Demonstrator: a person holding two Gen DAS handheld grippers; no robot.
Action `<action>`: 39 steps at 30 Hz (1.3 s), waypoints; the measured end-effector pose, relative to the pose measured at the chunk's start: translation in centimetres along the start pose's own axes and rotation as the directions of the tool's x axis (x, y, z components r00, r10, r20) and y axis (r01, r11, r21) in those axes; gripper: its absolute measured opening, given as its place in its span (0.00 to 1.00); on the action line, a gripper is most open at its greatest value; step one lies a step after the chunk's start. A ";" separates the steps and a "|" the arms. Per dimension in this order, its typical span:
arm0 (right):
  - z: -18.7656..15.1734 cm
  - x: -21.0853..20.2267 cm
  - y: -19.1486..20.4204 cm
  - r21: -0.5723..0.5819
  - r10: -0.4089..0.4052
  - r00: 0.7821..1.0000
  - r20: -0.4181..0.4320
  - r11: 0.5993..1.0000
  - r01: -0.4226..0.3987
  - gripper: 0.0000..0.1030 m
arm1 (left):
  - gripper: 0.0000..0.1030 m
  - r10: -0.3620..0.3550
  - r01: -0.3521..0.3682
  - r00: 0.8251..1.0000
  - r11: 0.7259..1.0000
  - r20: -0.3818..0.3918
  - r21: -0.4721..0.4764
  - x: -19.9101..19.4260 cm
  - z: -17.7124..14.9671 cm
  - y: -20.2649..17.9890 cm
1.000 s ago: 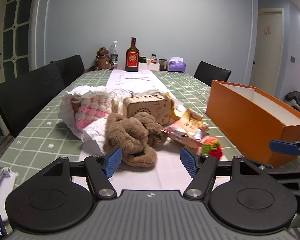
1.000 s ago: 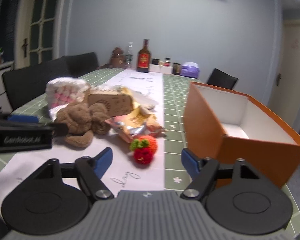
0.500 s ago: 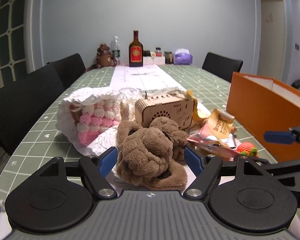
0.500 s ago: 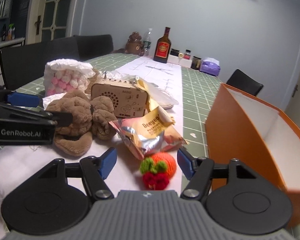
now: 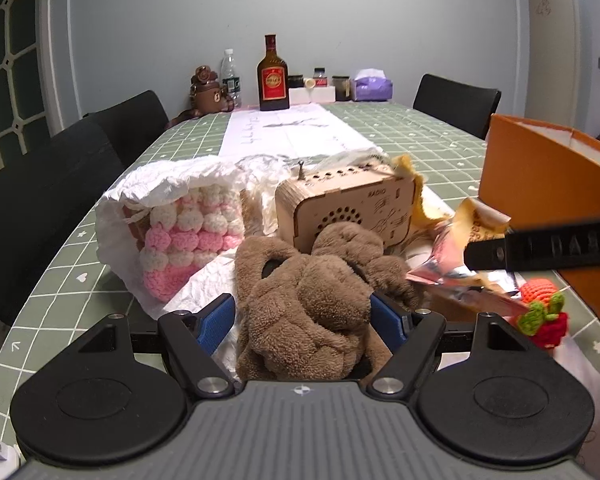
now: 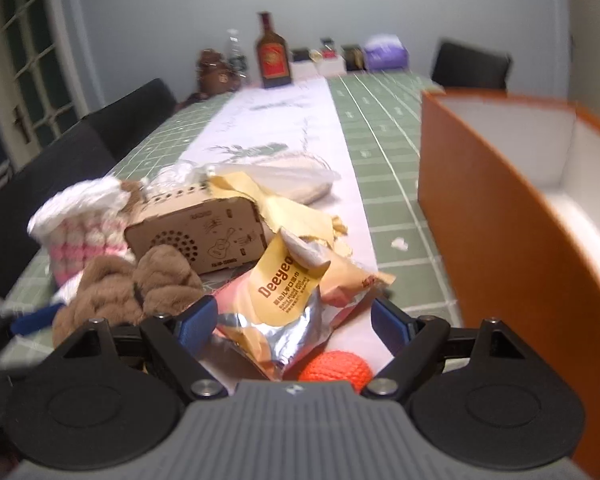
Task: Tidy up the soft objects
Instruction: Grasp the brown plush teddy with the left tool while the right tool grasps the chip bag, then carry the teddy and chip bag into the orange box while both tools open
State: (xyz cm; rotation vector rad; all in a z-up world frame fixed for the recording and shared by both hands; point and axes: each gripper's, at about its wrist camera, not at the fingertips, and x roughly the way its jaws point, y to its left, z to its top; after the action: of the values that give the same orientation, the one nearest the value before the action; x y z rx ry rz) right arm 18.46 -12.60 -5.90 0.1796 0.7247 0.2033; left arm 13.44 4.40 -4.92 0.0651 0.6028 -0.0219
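Note:
A brown plush toy (image 5: 312,304) lies on the white table runner, between the open fingers of my left gripper (image 5: 304,320); the blue pads stand on either side of it, still wide. The plush also shows in the right wrist view (image 6: 132,284). A knitted orange-and-red strawberry (image 5: 542,308) lies to the right; in the right wrist view (image 6: 336,366) it sits low between the open fingers of my right gripper (image 6: 296,320). A pink-and-white crocheted piece (image 5: 184,240) rests in white paper at the left. An open orange box (image 5: 548,184) stands at the right.
A wooden radio (image 5: 344,208) stands behind the plush. Crumpled snack bags (image 6: 296,280) lie beside the strawberry. A bottle (image 5: 273,76), jars and a tissue box (image 5: 371,89) stand at the table's far end. Black chairs (image 5: 40,184) line the left side.
Both grippers have moved forward and lower. The left now straddles the brown plush. The right has closed in over the strawberry and snack bags.

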 end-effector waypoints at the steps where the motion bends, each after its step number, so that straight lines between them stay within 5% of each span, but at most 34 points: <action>1: 0.2 0.4 -0.3 0.050 0.006 1.000 -0.013 0.999 -0.005 0.81 | 0.87 0.001 -0.001 1.000 1.000 -0.009 -0.007 0.1 0.0 0.0; 5: 0.9 2.0 -0.8 0.187 -0.001 0.999 -0.042 0.982 0.009 0.81 | 0.87 0.012 -0.013 1.000 1.000 -0.024 -0.027 0.6 0.1 -0.1; 11: 1.0 3.5 -0.8 0.235 -0.003 0.998 -0.064 0.972 0.018 0.81 | 0.87 0.019 -0.024 0.999 0.995 -0.050 -0.099 1.3 0.3 0.0; 16: 0.6 3.9 -0.6 0.210 0.018 0.997 -0.071 0.978 -0.002 0.79 | 0.85 0.019 -0.026 0.997 0.994 -0.068 -0.108 1.7 0.3 -0.3; 29: -0.5 3.0 1.1 0.026 -0.010 1.000 -0.012 1.000 0.010 0.52 | 0.67 0.046 -0.051 0.996 0.996 -0.071 -0.069 1.6 0.1 -1.5; 33: -0.6 2.5 1.7 -0.035 -0.012 1.000 0.010 0.999 0.013 0.40 | 0.60 0.056 -0.059 0.997 0.997 -0.051 -0.047 1.2 0.2 -2.0; 39: 0.0 0.6 1.4 -0.043 0.013 0.998 0.063 0.999 -0.010 0.38 | 0.56 0.067 -0.066 0.998 0.996 0.014 -0.065 -0.8 0.7 -1.8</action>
State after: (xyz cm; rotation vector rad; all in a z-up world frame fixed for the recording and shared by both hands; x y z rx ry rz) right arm 18.73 -11.09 -6.01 0.1489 0.6561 0.2231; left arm 13.11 2.56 -4.04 0.0224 0.5843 0.0613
